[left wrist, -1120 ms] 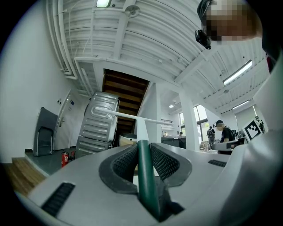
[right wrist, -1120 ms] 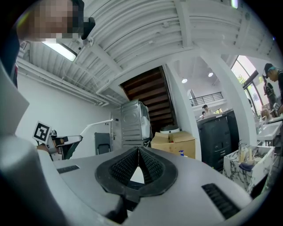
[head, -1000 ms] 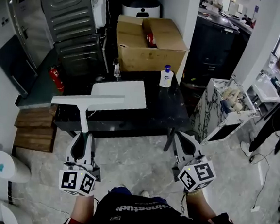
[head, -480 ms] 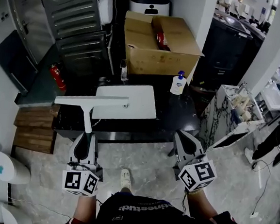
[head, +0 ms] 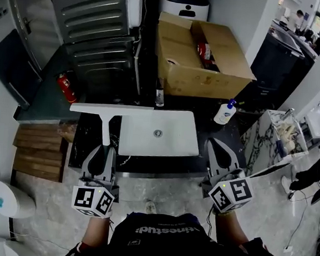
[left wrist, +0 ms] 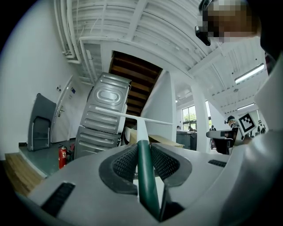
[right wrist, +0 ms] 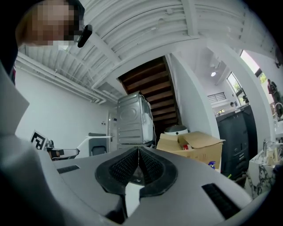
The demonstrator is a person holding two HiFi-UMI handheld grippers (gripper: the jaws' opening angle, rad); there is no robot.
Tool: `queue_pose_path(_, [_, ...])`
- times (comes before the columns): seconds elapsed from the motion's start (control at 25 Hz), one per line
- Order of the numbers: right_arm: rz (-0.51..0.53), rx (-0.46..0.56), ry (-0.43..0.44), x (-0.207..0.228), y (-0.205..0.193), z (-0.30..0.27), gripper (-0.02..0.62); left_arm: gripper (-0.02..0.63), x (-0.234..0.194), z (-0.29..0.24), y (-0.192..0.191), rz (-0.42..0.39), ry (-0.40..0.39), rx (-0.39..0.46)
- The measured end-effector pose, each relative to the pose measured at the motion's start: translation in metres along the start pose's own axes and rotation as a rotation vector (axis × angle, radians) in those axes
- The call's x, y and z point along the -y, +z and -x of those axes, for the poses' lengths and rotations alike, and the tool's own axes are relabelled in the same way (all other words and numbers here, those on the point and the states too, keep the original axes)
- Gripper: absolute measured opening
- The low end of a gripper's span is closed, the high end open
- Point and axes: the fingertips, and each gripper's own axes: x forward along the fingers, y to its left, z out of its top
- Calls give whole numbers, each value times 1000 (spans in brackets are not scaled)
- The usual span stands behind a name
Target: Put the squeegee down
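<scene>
1. Left gripper [head: 103, 149]: my jaws pinch the squeegee's dark green handle between the ribbed pads. The cube behind them carries black-and-white square markers and no words.
2. Squeegee [head: 110, 110]: held level in that grip, out ahead of me. Its white blade lies crosswise over the left part of the black table [head: 86, 140], and the blade's right end reaches the back left corner of the white sink basin [head: 176, 137].
3. Right gripper [head: 216, 149]: jaws pressed together with nothing between them, at the table's right front.
4. Pump bottle [head: 224, 112]: blue top, label too small to read.
5. Cardboard box [head: 202, 58]: open, with a red packet inside whose print is unreadable.
6. Fire extinguisher [head: 66, 87]: red, label illegible.
7. My dark shirt [head: 161, 244]: white lettering, upside down, not legible.
</scene>
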Motion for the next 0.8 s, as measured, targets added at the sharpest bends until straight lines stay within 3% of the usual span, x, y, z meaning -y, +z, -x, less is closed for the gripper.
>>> queue_pose_path(0.36, [55,0,-85,16,-13,-46,40,103,-34,-41,-17,-3,20,-43])
queue_pose_path(0.52, [58,13,-67,22,-14,-56,40,103,-43,-56,-32,2,58,-80])
queue_pose_path(0.64, [43,14,-48,28,-18,-62,40,103,-58,-65,-54,7,93,-136])
queue_pose_path(0.8, [17,8,-23,29,-26,-70,40,103,-89,-77,-109,88,141,-276])
